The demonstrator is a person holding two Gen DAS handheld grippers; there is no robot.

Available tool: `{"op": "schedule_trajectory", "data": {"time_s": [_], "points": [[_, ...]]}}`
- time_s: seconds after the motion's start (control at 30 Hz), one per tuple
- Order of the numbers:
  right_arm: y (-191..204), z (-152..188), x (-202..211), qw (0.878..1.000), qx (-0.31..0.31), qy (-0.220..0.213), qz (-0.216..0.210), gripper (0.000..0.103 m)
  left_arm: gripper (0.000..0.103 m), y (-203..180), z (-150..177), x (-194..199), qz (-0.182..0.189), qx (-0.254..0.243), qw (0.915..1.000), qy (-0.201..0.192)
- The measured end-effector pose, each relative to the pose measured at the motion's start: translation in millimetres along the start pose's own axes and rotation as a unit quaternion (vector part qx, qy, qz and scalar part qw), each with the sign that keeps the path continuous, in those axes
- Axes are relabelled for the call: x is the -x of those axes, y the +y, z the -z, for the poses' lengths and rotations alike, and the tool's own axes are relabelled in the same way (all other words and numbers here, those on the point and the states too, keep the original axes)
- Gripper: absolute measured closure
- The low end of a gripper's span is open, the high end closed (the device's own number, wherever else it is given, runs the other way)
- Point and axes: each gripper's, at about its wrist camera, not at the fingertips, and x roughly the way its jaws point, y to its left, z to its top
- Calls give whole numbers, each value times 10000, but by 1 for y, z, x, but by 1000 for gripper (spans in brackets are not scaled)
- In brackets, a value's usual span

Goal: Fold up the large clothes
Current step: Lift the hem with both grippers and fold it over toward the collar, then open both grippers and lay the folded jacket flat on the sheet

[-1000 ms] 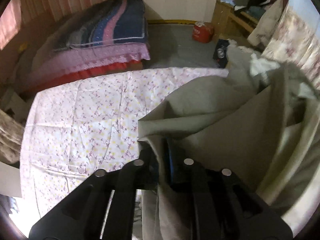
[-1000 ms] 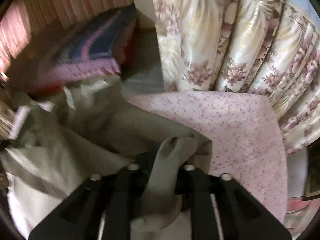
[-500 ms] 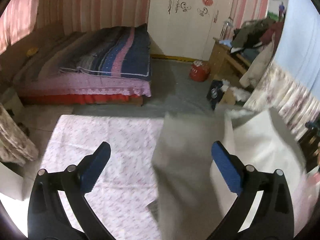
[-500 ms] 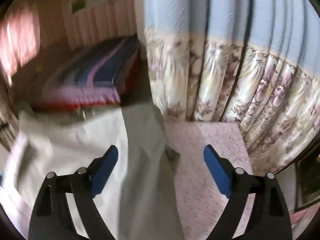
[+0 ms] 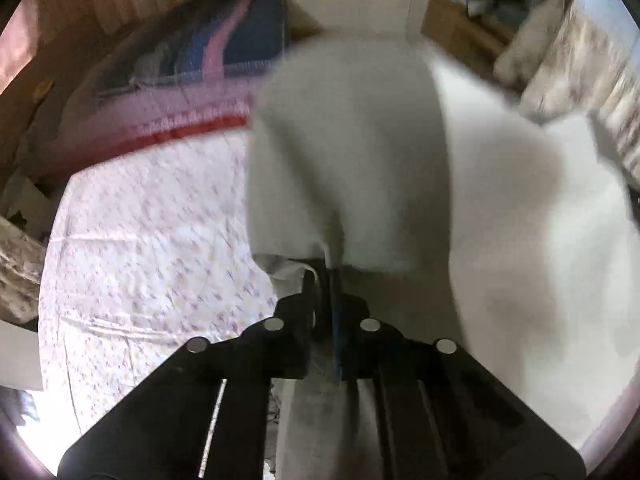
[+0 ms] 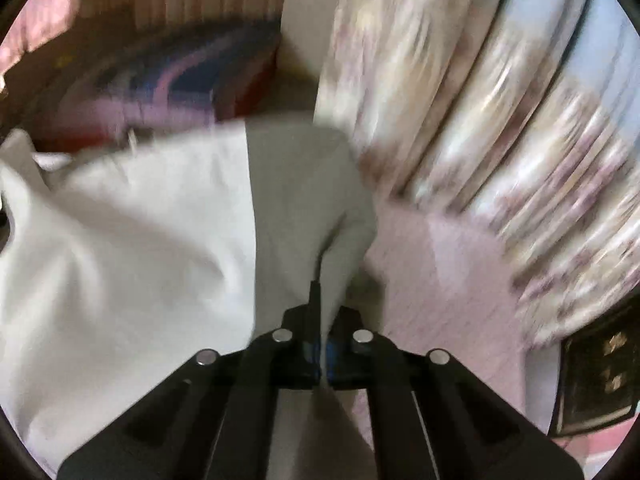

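My left gripper [image 5: 325, 280] has its jaws pressed together on a fold of the pale grey-beige garment [image 5: 348, 152], and the cloth rises from that pinch in a broad hump straight ahead of the jaws, then spreads away to the right of them as a lighter, flatter sheet. To the left of the garment lies the floral sheet [image 5: 152, 240], spread flat with its small purple sprigs, and beyond that sheet stands the bed [image 5: 168, 92] with its striped cover. My right gripper [image 6: 320, 320] is likewise clamped tight on the garment [image 6: 304, 208]: a darker fold climbs from between the jaws, and the lighter body of the cloth billows off to the left of them. Right of the garment shows the pink sheet [image 6: 440, 272], with the flowered curtain [image 6: 480, 100] hanging behind it, blurred.
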Motion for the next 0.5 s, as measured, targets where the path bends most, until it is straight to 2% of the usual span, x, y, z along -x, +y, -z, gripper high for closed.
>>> {"op": "schedule_trajectory", "data": {"time_s": [0.07,0.13,0.17,0.2,0.23,0.27,0.33,0.4,0.5], "points": [[-10,0,44,9961,-240,-854,14,102,101,9,6,42,168,206,9958,-871],[-22,9,87,9844,-520,-1678,-81,102,101,11,14,78,281,254,9862,-1609],[-26,13,96,9808,-581,-1862,-33,102,101,11,18,86,227,250,9830,-1806],[-28,14,95,9799,-573,-1909,99,102,101,10,17,84,68,224,9834,-1797],[-31,13,86,9806,-541,-1874,211,102,100,11,15,74,-92,211,9844,-1743],[-34,12,72,9844,-530,-1660,242,102,99,11,12,63,-89,184,9868,-1608],[-44,9,24,9928,-715,-943,197,102,98,9,4,35,-193,159,9928,-1175],[-44,11,-24,9978,-531,-169,368,101,98,7,1,-1,-593,21,9961,-659],[-31,15,-51,9973,-95,258,684,100,97,-1,2,-20,-777,-206,9965,-233]]}}
